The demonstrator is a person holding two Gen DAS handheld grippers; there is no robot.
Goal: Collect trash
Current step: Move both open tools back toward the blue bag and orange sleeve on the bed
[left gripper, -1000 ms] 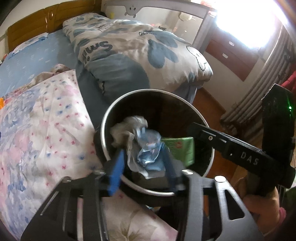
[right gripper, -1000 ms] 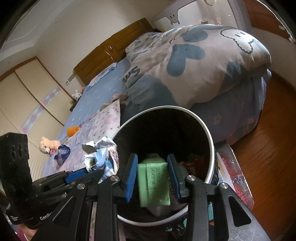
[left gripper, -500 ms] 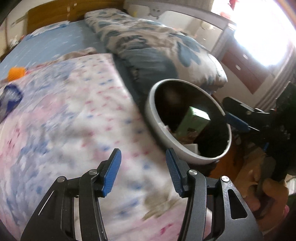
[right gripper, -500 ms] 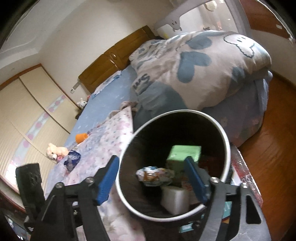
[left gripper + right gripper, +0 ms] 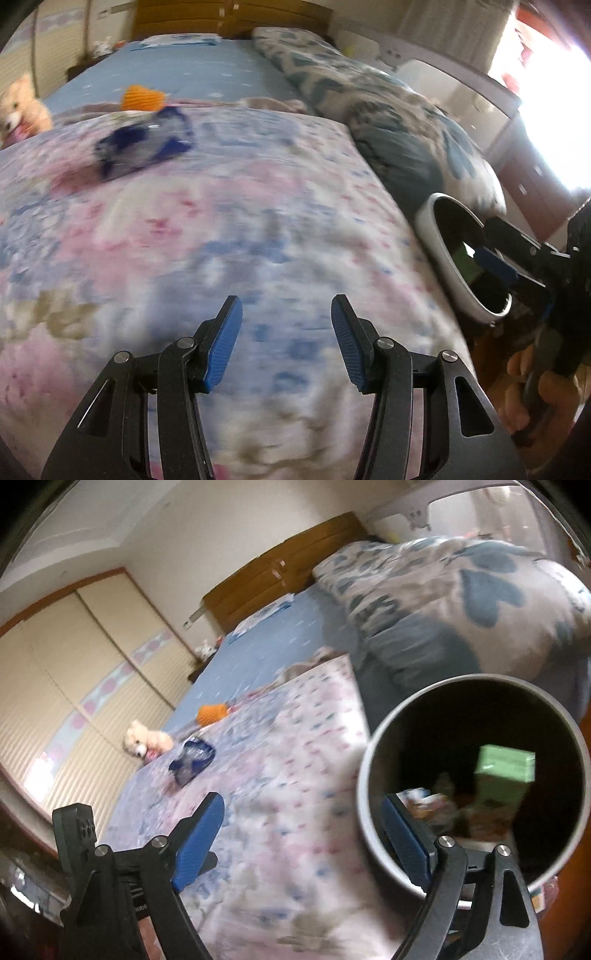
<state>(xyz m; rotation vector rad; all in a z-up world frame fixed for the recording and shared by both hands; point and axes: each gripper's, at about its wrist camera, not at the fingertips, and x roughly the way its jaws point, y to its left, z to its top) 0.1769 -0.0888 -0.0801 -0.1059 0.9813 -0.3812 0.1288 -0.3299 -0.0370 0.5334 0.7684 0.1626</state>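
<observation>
A round silver trash bin (image 5: pixel 364 775) stands beside the bed; inside lie a green box (image 5: pixel 504 771) and crumpled wrappers (image 5: pixel 424 799). The bin also shows in the left wrist view (image 5: pixel 430 229). A dark blue crumpled wrapper (image 5: pixel 144 146) lies on the floral quilt (image 5: pixel 258 221), far from both grippers; it also shows in the right wrist view (image 5: pixel 192 760). My left gripper (image 5: pixel 286 338) is open and empty above the quilt. My right gripper (image 5: pixel 304 836) is open wide and empty, by the bin's near rim.
An orange knitted item (image 5: pixel 142 98) and a plush bear (image 5: pixel 20 110) lie further up the bed. A heart-patterned duvet (image 5: pixel 388 122) is bunched at the right. Wardrobe doors (image 5: pixel 55 686) line the far wall. Wooden floor shows beside the bin.
Both grippers opened and dropped their trash, the wrapper and the green box, into the bin. The left gripper then swung left over the quilt; the right gripper turned left too.
</observation>
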